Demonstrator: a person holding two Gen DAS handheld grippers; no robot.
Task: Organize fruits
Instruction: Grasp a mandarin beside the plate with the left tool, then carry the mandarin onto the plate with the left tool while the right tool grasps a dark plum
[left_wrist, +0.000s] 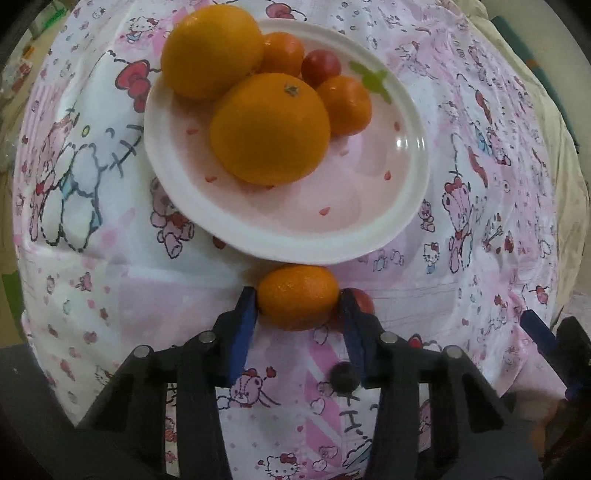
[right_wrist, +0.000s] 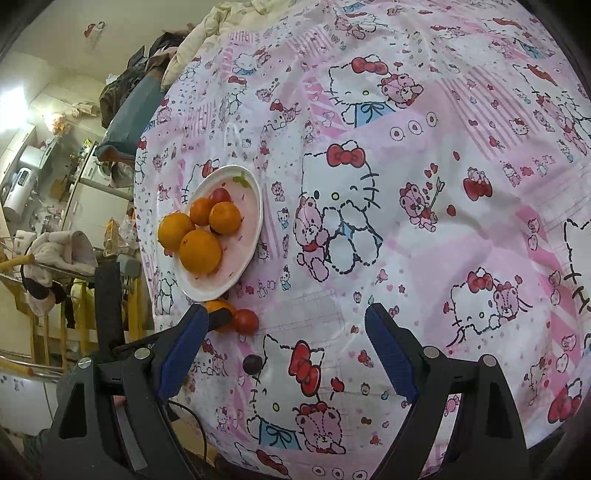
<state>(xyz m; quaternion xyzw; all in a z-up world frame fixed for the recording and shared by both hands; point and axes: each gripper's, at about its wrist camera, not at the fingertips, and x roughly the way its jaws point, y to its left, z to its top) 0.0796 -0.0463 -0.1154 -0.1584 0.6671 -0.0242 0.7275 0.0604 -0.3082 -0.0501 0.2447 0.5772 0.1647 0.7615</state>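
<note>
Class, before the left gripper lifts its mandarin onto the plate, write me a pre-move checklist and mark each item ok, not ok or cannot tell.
1. Left gripper fingers sit either side of the mandarin: ok.
2. Grip firm enough to lift: cannot tell; the fingers touch the fruit, but pressure does not show.
3. Free space on the plate: ok; its near half is bare, with the fruit piled at the far side.
4. Right gripper out of the way: ok; it is open, holding nothing, off to the side.
5. Red tomato beside the mandarin clear of the fingers: not ok; it lies right against one finger.
</note>
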